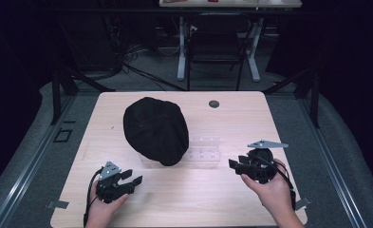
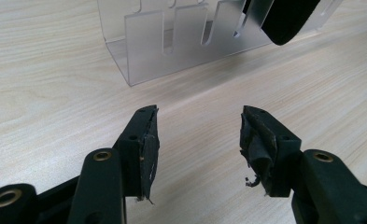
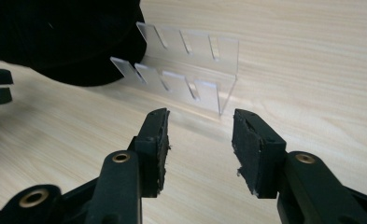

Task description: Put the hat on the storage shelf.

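The black cap (image 1: pixel 155 130) is sitting on the clear slotted rack (image 1: pixel 204 151). The left gripper (image 1: pixel 127 179) and right gripper (image 1: pixel 235 165) are waiting nearby, both spread wide, holding nothing.

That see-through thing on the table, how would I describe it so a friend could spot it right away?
Start at the wooden table, then find the black cap near its middle. Tucked against the cap's right side is a clear plastic rack with slots cut in its two walls, the one transparent object there.
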The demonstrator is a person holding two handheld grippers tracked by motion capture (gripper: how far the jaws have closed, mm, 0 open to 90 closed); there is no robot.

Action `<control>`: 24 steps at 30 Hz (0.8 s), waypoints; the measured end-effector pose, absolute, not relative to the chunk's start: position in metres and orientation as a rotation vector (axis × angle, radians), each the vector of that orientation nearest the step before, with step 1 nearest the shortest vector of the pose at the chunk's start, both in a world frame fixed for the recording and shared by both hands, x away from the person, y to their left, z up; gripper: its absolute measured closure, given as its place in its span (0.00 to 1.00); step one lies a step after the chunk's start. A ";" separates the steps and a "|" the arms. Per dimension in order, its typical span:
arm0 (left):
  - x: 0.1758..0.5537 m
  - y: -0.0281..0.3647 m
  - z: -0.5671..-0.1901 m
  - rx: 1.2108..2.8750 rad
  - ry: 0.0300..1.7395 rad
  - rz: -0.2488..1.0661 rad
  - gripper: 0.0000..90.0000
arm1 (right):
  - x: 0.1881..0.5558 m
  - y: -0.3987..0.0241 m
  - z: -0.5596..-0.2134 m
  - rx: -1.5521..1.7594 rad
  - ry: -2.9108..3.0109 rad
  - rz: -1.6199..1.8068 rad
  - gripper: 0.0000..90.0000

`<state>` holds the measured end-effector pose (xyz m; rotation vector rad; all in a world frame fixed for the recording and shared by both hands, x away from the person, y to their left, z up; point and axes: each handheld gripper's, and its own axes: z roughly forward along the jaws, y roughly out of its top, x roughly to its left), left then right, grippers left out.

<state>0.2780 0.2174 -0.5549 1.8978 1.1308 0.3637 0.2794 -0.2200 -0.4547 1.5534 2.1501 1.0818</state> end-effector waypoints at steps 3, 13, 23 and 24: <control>0.278 0.218 -0.555 1.894 1.132 0.363 0.52 | 0.270 -0.225 -0.470 1.532 2.125 1.059 0.61; 0.278 0.218 -0.556 1.902 1.136 0.396 0.52 | 0.257 -0.236 -0.512 1.524 2.057 1.063 0.65; 0.277 0.214 -0.557 1.900 1.107 0.383 0.52 | 0.255 -0.239 -0.532 1.509 2.027 1.076 0.65; 0.277 0.214 -0.557 1.900 1.107 0.383 0.52 | 0.255 -0.239 -0.532 1.509 2.027 1.076 0.65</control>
